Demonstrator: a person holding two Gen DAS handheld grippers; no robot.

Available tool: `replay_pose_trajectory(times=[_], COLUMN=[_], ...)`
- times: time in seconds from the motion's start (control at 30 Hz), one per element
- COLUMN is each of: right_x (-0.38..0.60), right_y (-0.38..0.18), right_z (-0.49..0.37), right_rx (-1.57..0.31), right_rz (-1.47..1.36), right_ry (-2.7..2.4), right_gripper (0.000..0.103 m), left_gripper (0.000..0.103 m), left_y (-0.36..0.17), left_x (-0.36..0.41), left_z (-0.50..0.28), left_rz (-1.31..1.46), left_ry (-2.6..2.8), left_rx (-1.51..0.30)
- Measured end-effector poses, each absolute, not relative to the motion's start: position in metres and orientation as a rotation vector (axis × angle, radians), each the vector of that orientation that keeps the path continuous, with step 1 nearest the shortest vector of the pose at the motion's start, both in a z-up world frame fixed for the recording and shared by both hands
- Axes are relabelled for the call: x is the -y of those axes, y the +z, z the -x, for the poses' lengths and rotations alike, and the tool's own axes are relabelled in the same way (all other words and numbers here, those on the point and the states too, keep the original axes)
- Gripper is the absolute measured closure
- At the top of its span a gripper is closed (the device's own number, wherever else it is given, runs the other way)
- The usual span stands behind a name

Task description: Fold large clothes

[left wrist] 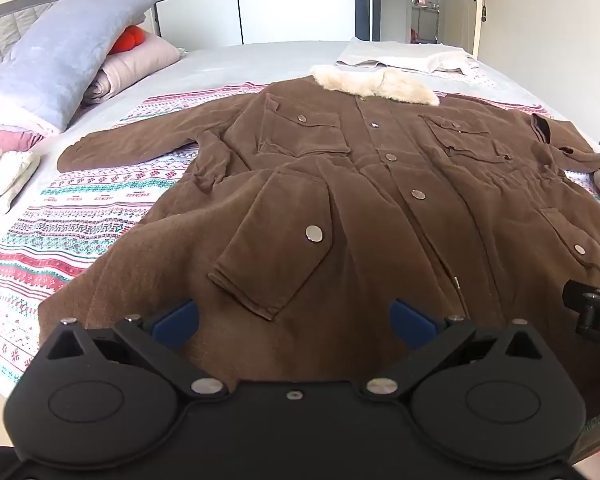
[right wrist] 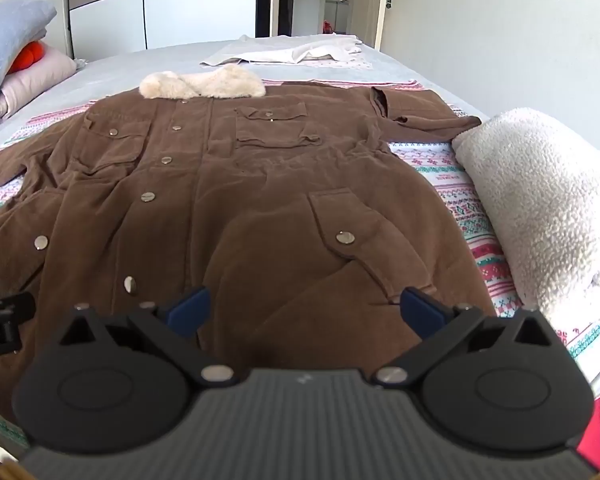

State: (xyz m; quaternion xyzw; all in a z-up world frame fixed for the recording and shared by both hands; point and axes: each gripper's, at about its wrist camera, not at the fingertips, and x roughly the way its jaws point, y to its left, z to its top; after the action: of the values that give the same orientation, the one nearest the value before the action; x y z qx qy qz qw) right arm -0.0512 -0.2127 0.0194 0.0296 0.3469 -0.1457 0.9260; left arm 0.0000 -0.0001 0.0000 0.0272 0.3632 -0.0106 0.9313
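A large brown coat [left wrist: 380,200] with a cream fur collar [left wrist: 376,82] lies face up and spread flat on the bed, sleeves out to both sides. It also shows in the right wrist view [right wrist: 240,208], collar [right wrist: 202,84] at the far end. My left gripper [left wrist: 294,320] is open and empty, hovering over the coat's hem on the left half. My right gripper [right wrist: 306,314] is open and empty over the hem on the right half. The right gripper's body shows at the right edge of the left wrist view [left wrist: 592,312].
The coat lies on a patterned blanket [left wrist: 60,216] over a grey bed. Folded blue and pink bedding [left wrist: 60,52] is stacked at the far left. A white fleece roll [right wrist: 536,208] lies along the right edge. A white garment [right wrist: 296,52] lies beyond the collar.
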Motion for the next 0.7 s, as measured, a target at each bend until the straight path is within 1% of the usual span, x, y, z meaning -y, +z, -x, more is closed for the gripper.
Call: replay_pose_trajectory(times=[0.7], right_x=[0.2127], right_y=[0.0202], right_z=[0.0507], right_rx=[-0.717], right_rz=[-0.066], right_ry=[-0.293], right_gripper=[0.000], left_gripper=[0.000], left_y=[-0.0007], left_x=[-0.0019], left_z=[0.0019], left_rz=[-0.047], left_ry=[-0.026], left_rx=[-0.739])
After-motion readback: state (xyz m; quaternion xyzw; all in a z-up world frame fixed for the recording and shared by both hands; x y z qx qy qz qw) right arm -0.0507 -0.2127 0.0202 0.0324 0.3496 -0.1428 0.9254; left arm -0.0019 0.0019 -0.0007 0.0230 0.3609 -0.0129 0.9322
